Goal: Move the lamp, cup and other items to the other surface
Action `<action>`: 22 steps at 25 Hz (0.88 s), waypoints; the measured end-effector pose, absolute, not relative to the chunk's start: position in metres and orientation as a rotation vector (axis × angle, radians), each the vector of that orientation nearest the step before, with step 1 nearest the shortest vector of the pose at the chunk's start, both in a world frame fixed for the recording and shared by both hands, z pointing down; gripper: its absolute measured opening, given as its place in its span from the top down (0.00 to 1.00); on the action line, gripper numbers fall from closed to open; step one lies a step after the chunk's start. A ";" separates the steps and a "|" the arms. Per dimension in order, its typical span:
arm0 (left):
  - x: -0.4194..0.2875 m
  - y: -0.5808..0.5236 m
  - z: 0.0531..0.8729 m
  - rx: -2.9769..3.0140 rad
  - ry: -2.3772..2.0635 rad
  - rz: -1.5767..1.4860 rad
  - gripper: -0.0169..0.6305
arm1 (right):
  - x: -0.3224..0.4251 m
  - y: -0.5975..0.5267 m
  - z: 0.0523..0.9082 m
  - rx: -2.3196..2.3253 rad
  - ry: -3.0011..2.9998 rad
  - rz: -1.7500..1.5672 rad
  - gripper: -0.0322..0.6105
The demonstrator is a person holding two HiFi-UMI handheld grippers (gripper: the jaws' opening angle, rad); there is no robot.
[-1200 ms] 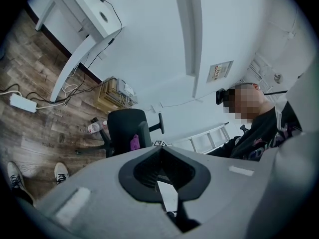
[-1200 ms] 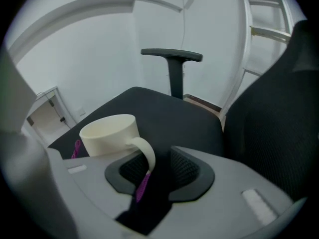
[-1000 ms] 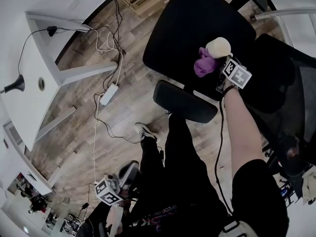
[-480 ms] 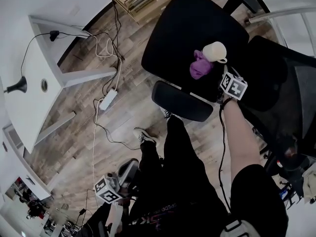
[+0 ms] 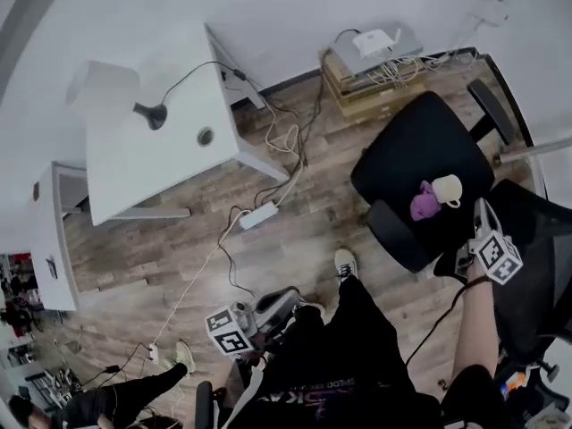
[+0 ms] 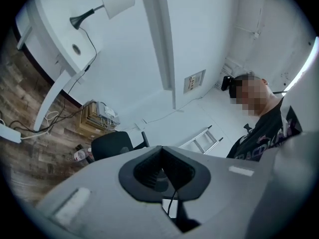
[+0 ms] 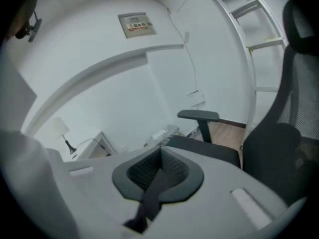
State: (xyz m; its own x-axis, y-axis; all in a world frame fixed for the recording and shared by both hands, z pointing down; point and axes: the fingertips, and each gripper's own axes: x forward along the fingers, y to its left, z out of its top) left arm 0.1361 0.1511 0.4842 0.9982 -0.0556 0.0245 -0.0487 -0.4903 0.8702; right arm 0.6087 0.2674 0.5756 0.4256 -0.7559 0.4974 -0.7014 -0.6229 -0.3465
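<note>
A cream cup (image 5: 448,189) and a purple soft item (image 5: 423,202) lie together on the seat of a black office chair (image 5: 420,150). My right gripper (image 5: 461,260) hangs beside and above that seat, apart from both; its jaws have just closed with nothing between them (image 7: 160,149). A lamp (image 5: 154,113) stands on the white table (image 5: 143,164); its shade (image 6: 117,1) shows in the left gripper view, and the lamp (image 7: 62,129) appears small in the right gripper view. My left gripper (image 5: 281,300) is low by the person's legs, shut and empty (image 6: 160,148).
Cables and a power strip (image 5: 260,214) trail over the wood floor between table and chair. A crate of boxes and wires (image 5: 375,70) stands by the wall. A second mesh chair (image 5: 536,257) is at the right. A person (image 6: 259,118) stands behind the left gripper.
My right gripper has lifted back from the cup and purple item, which stay on the chair seat. The head view has swung so the white table and lamp are in full sight.
</note>
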 end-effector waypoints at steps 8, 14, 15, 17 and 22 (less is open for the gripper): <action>0.032 0.104 0.472 2.135 -0.286 -0.054 0.98 | 0.389 0.095 0.469 -2.064 2.012 -0.886 0.94; -0.045 0.090 0.467 2.138 -0.407 -0.159 0.98 | 0.175 0.062 0.473 -1.616 2.507 -1.012 0.94; -0.055 0.090 0.467 2.137 -0.418 -0.178 0.98 | 0.147 0.063 0.475 -1.543 2.567 -1.034 0.94; -0.072 0.091 0.464 2.135 -0.440 -0.194 0.98 | 0.094 0.064 0.475 -1.390 2.664 -1.079 0.94; -0.096 0.090 0.461 2.128 -0.467 -0.250 0.98 | -0.020 0.078 0.465 -1.019 2.893 -1.113 0.94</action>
State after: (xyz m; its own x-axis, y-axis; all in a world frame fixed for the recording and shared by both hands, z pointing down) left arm -0.0961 0.0898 0.4611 0.9074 -0.4202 -0.0020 -0.2346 -0.5106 0.8272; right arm -0.0205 0.0775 0.4649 -0.7981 -0.5107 0.3197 -0.5933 0.5738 -0.5646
